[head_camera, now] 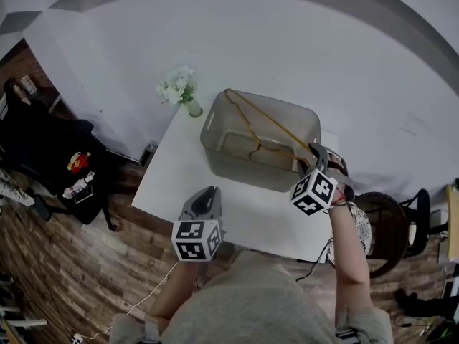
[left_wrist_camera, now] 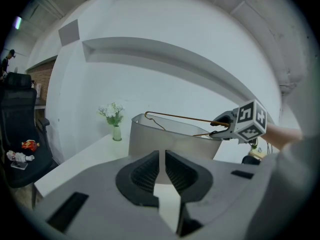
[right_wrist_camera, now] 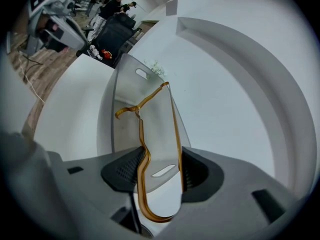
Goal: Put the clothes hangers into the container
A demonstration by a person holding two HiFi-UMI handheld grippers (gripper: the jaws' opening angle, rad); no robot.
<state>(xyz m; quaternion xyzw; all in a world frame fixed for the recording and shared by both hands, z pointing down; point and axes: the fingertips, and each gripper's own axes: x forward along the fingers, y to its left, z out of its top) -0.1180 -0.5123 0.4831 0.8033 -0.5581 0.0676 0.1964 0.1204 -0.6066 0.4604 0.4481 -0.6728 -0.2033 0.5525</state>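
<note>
I have the right gripper (right_wrist_camera: 159, 170) clamped on the hanger's (right_wrist_camera: 142, 134) end loop above the container (head_camera: 240, 169). The wire is light, springy and slippery. The left gripper (left_wrist_camera: 162, 160) is closed and empty.

White table (head_camera: 168, 174) against white wall (head_camera: 287, 41), wooden floor (head_camera: 72, 278), black chair (head_camera: 43, 145)

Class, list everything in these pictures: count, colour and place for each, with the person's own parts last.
table: 1, white, centre
container: 1, translucent grey, on the table's far half
clothes hanger: 1, gold wire, across the container's top
vase of flowers: 1, white blooms, table's far left corner
office chair: 1, black, floor at left
left hand-held gripper: 1, grey, shut, empty, over the table's near edge
right hand-held gripper: 1, grey, gripping the clothes hanger's end
</note>
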